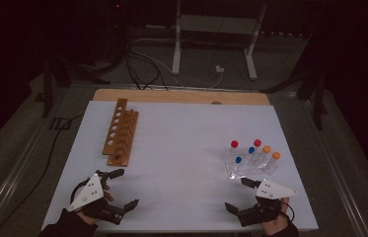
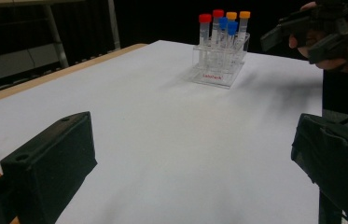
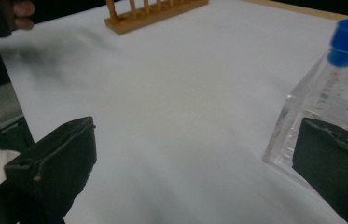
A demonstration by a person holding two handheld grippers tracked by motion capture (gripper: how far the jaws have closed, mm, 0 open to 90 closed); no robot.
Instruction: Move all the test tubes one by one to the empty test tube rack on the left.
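A: Where do things stand?

B: Both grippers, left (image 1: 117, 187) and right (image 1: 238, 195), are spread wide and hold nothing. The capped tubes (image 1: 253, 150) sit in a clear rack (image 1: 236, 170), right, just beyond the right gripper.

A: And the wooden rack (image 1: 120, 132)?

B: Far left, seemingly empty. Probably lift one tube straight up by its cap.

Dim, grainy frames (dark surroundings); soft shadows, blurred near edges.
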